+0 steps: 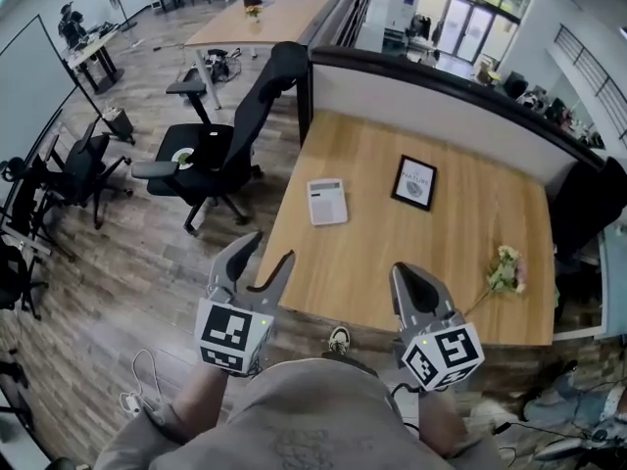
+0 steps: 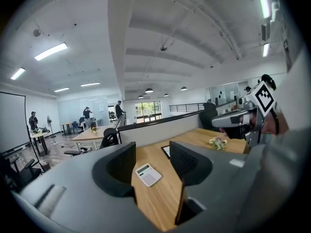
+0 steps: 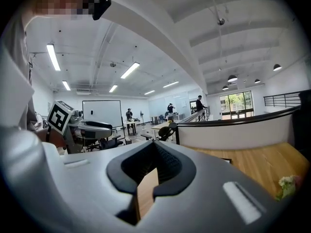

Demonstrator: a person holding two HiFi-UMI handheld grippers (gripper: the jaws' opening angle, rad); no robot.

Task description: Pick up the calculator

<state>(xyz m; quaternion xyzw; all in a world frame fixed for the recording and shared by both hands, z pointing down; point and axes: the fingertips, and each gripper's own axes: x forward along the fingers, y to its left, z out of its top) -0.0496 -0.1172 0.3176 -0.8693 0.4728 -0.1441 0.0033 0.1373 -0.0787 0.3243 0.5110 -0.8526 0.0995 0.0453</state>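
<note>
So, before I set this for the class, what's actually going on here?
A person at a wooden desk holds a tool in each hand. The left tool is open and the right tool is shut on nothing; both hover near the desk's front edge. The calculator lies untouched further in, left of a picture frame.

Calculator (image 1: 326, 202) on desk (image 1: 377, 267), picture frame (image 1: 414, 182) just right, flowers (image 1: 505, 270) near right front corner.
</note>
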